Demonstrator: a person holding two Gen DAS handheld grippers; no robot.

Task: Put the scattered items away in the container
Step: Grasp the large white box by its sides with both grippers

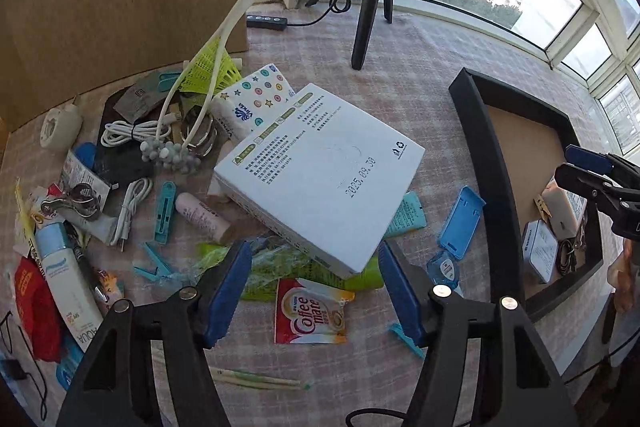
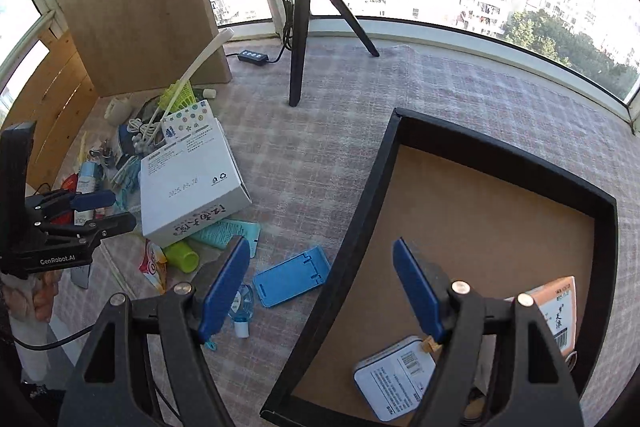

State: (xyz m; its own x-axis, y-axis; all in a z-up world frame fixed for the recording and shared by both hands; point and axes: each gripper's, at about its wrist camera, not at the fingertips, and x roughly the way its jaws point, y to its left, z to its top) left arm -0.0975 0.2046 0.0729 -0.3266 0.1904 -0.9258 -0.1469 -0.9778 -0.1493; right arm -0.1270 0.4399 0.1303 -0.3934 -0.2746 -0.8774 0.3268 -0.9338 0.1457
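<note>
Container (image 2: 500, 227) sits under the wide-open, empty right gripper (image 2: 320, 291); left gripper (image 1: 316, 291) likewise gapes.

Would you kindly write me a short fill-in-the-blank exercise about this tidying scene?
1. The white box bears a printed ____.
2. The sachet between the left gripper's fingers reads "Coffee ____".
3. The tin lies inside the black ____.
4. Both the left and the right gripper stand ____.

Missing words: date; mate; tray; open
</note>
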